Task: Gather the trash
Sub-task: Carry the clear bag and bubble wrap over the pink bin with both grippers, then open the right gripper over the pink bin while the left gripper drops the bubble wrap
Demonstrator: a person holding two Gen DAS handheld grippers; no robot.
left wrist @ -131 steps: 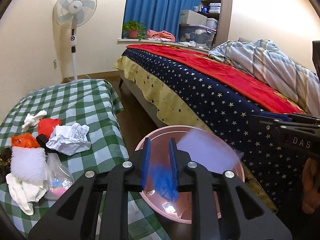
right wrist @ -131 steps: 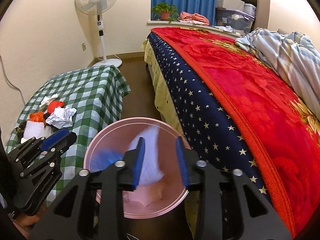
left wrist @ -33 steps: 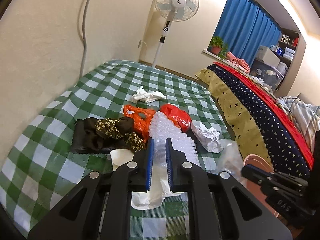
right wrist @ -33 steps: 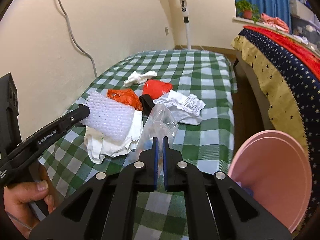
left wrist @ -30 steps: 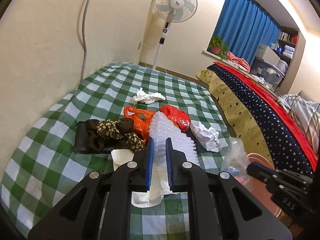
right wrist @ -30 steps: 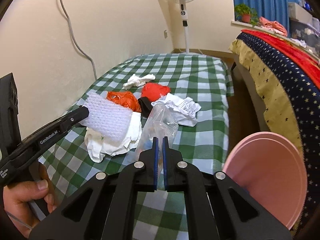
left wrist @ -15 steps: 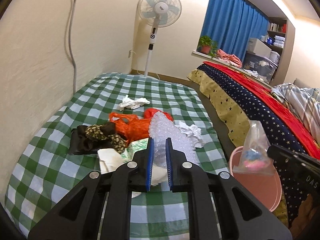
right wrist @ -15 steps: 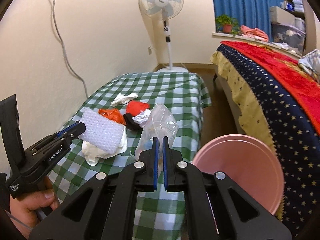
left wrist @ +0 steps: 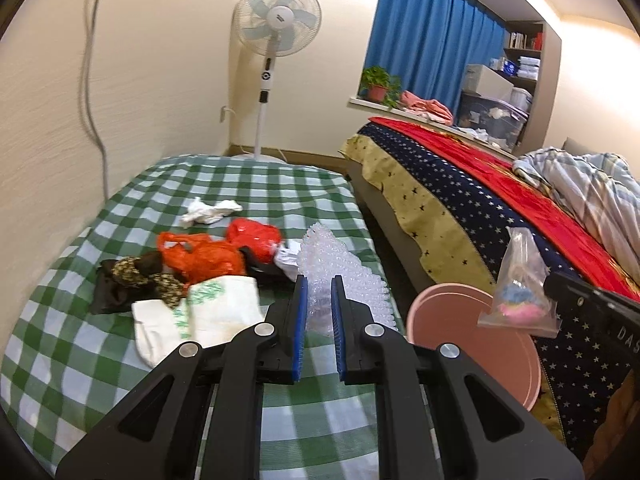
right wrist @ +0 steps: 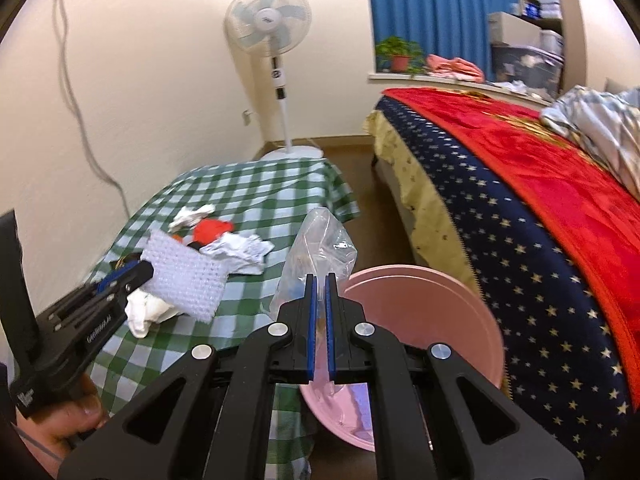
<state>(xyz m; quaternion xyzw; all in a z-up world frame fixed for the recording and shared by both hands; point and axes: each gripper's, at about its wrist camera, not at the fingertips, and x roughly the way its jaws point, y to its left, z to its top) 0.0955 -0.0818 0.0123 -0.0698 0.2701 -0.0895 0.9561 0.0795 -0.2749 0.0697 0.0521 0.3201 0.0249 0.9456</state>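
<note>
My left gripper (left wrist: 318,292) is shut on a sheet of white bubble wrap (left wrist: 344,276), lifted above the green checked table (left wrist: 260,184). My right gripper (right wrist: 319,284) is shut on a clear plastic bag (right wrist: 324,248) with pink and blue bits inside. That bag (left wrist: 520,284) hangs over the near rim of the pink bin (right wrist: 420,312), which stands between table and bed. In the right wrist view the left gripper (right wrist: 144,270) holds the bubble wrap (right wrist: 184,276) to the left of the bin.
On the table lie an orange bag (left wrist: 204,256), a red bag (left wrist: 252,234), a white tissue (left wrist: 208,210), a dark patterned wrapper (left wrist: 132,276), a white printed bag (left wrist: 212,308) and crumpled paper (right wrist: 240,252). A bed (left wrist: 460,184) runs along the right. A standing fan (left wrist: 276,28) is behind.
Both grippers have risen and swung right, away from the trash pile toward the pink bin. The bubble wrap came off the white bag beneath it. The clear bag now hangs at the bin.
</note>
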